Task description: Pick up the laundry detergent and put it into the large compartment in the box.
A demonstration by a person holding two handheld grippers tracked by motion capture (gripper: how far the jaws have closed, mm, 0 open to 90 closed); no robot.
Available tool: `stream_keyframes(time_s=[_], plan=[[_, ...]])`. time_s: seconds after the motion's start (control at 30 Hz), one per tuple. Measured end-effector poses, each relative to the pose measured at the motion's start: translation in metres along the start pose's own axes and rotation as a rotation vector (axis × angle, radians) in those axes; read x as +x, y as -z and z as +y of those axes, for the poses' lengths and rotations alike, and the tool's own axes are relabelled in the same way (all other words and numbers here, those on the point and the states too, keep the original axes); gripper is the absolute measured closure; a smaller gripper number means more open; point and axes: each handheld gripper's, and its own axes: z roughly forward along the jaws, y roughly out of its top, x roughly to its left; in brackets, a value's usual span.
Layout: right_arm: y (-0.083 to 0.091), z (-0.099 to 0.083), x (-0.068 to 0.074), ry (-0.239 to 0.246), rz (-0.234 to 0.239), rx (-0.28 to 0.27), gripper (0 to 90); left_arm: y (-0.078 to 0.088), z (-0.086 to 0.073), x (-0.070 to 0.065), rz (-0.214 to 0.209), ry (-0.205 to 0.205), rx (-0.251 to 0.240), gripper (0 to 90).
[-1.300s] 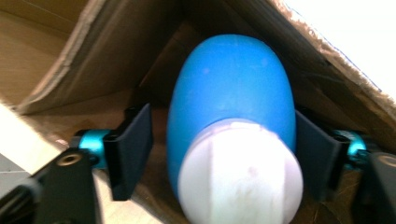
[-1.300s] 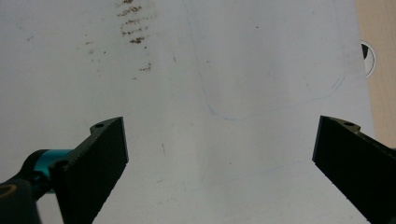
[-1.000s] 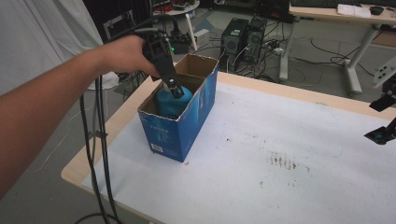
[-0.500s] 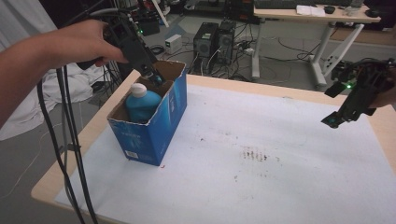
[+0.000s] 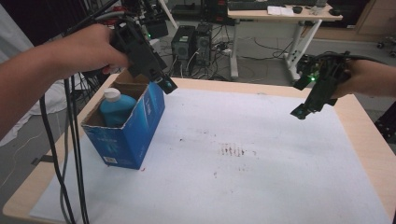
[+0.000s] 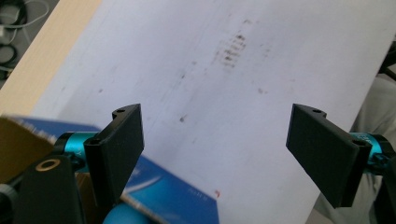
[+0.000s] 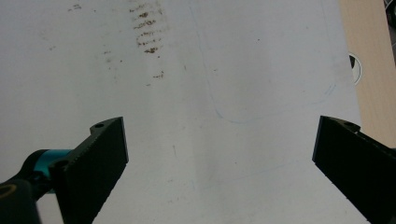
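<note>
A blue bottle with a white cap stands inside an open blue cardboard box at the table's left. My left gripper hangs above the box's right rim, apart from the bottle. Its jaws have just been opening and stand open with nothing between them; the box edge and a bit of the bottle lie below them. My right gripper hovers over the table's right side, open and empty.
A white sheet with brown smudges covers the wooden table. Black cables trail down past the table's left edge. Desks, computer towers and floor cables stand behind.
My left gripper has let go of the bottle, risen out of the box and moved right. The bottle stays upright in the box. The right gripper has come in at the right.
</note>
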Motion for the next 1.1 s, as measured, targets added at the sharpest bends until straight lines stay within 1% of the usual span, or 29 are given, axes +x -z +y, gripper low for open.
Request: stream_keyframes(time_s=[0.03,0.13,0.17,0.2,0.23,0.27,0.33,0.37,0.43,0.47,0.5,0.63,0.77,0.83,0.87,0.9,0.97,1.0,1.1], plan=[[0.001,0.0,0.0,-0.002,0.0,-0.002,2.5,-0.003,0.004,-0.003,-0.013,-0.015,0.002,19.2],[0.002,0.0,0.001,0.002,-0.004,-0.017,2.5,-0.013,0.015,-0.01,-0.027,-0.058,0.003,19.2],[0.002,0.0,0.002,-0.002,-0.003,-0.018,2.5,-0.016,0.018,-0.011,-0.026,-0.072,0.008,19.2],[0.002,0.0,0.002,0.005,-0.003,-0.024,2.5,-0.019,0.021,-0.013,-0.023,-0.081,0.014,17.1],[0.002,0.0,0.003,0.001,-0.004,-0.024,2.5,-0.023,0.024,-0.015,-0.016,-0.087,0.02,11.7],[0.002,-0.001,0.004,-0.001,-0.003,-0.018,2.5,-0.025,0.026,-0.016,-0.015,-0.094,0.025,8.8],[0.001,-0.001,0.005,0.002,-0.003,-0.022,2.5,-0.031,0.03,-0.019,-0.013,-0.104,0.033,7.5],[0.001,-0.002,0.005,0.0,-0.003,-0.025,2.5,-0.034,0.032,-0.02,-0.011,-0.106,0.037,4.2],[0.001,-0.002,0.006,-0.001,-0.003,-0.032,2.4,-0.039,0.036,-0.021,-0.011,-0.111,0.037,3.4],[0.001,-0.003,0.007,-0.004,-0.001,-0.031,2.5,-0.042,0.038,-0.021,-0.012,-0.112,0.04,1.7],[0.0,-0.003,0.007,-0.003,0.0,-0.032,2.4,-0.045,0.04,-0.022,-0.008,-0.12,0.046,1.5],[-0.001,-0.005,0.008,-0.006,0.003,-0.033,2.5,-0.059,0.047,-0.025,0.001,-0.149,0.088,1.6],[-0.002,-0.009,0.008,-0.011,0.005,-0.047,2.5,-0.073,0.056,-0.027,0.015,-0.149,0.094,1.6],[-0.005,-0.012,0.007,-0.013,0.008,-0.047,2.5,-0.08,0.06,-0.028,0.01,-0.141,0.092,1.6],[-0.006,-0.013,0.007,-0.016,0.01,-0.044,2.5,-0.083,0.062,-0.029,0.003,-0.14,0.095,1.6],[-0.007,-0.014,0.007,-0.018,0.012,-0.044,2.5,-0.086,0.063,-0.029,-0.015,-0.132,0.09,1.6],[-0.009,-0.017,0.007,-0.022,0.014,-0.045,2.5,-0.093,0.066,-0.03,-0.058,-0.129,0.085,1.6],[-0.01,-0.018,0.006,-0.022,0.016,-0.048,2.5,-0.097,0.067,-0.031,-0.069,-0.126,0.085,1.6],[-0.01,-0.021,0.005,-0.026,0.015,-0.048,2.5,-0.109,0.07,-0.033,-0.074,-0.129,0.107,1.6]])
